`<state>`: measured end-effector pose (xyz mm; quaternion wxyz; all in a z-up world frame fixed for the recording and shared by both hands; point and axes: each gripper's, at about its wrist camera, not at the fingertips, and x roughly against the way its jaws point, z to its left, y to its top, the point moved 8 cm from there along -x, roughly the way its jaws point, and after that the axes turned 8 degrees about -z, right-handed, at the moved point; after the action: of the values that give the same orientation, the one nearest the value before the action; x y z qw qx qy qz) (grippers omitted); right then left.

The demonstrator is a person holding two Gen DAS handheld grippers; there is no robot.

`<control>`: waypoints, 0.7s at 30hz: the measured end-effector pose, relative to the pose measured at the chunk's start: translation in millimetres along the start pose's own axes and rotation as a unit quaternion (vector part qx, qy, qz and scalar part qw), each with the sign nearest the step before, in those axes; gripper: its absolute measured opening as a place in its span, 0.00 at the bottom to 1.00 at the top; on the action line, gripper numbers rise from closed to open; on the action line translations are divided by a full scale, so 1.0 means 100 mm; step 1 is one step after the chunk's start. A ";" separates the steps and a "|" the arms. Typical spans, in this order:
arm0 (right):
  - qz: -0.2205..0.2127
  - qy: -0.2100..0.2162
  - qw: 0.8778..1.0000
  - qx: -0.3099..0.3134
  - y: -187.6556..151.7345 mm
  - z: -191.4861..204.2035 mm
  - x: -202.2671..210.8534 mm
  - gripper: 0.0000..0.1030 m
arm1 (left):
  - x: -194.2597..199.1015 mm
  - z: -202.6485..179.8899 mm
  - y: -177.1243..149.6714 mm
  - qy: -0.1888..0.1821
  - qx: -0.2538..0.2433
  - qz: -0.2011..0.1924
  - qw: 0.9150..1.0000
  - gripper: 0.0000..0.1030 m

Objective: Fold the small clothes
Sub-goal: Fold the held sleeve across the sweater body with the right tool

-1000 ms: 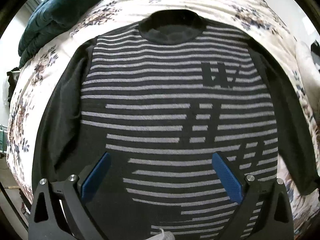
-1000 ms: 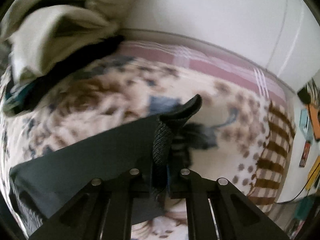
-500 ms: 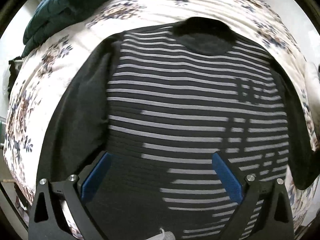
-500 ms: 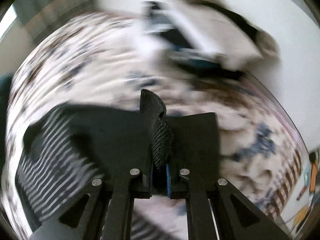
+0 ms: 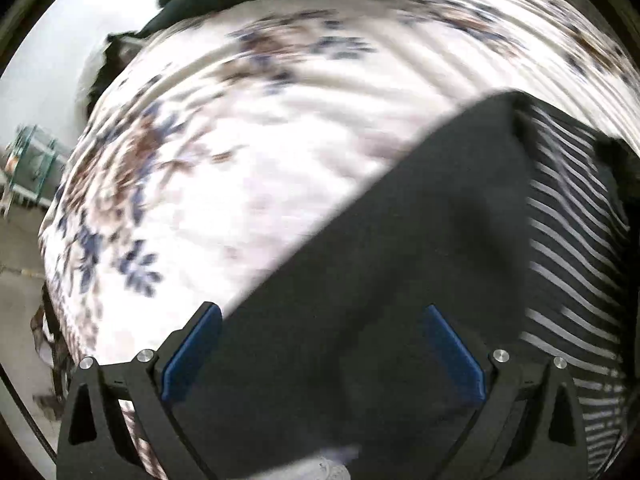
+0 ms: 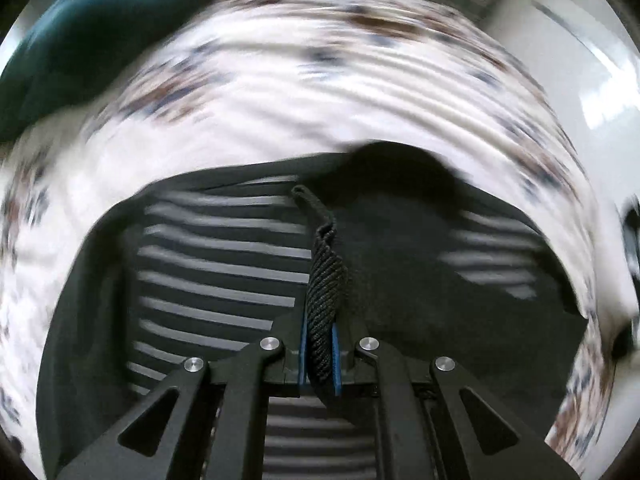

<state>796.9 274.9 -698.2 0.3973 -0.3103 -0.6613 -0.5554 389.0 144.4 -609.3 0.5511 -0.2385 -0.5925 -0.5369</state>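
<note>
Right gripper [image 6: 320, 354] clamped on a cuff [image 6: 322, 280] of the striped sweater [image 6: 224, 264], left gripper [image 5: 324, 354] spread wide over its sleeve [image 5: 380, 280], empty, flowered bedspread [image 5: 240, 168] beneath

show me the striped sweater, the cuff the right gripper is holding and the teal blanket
striped sweater [image 6: 224, 272]: right wrist view, on its striped front
cuff [image 6: 322, 300]: right wrist view, ribbed knit above the shut pads
teal blanket [image 6: 92, 28]: right wrist view, upper left, its folded bulk
</note>
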 end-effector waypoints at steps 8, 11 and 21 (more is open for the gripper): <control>0.025 0.053 0.993 0.104 -0.28 1.12 0.15 0.09 | -0.02 0.88 -0.24 0.015 0.030 0.017 0.999 1.00; 0.064 0.081 0.988 0.118 -0.42 1.09 0.17 0.13 | 0.02 1.14 -0.47 0.009 0.045 0.038 0.998 1.00; 0.128 0.131 0.981 -0.056 -1.21 -0.33 0.95 0.69 | 0.14 2.02 -1.63 -0.052 0.131 0.107 0.984 1.00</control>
<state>652.9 216.2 -672.5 0.5304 -0.3389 -0.5260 -0.5720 162.2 271.6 -620.1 0.6001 -0.2538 -0.6571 -0.3791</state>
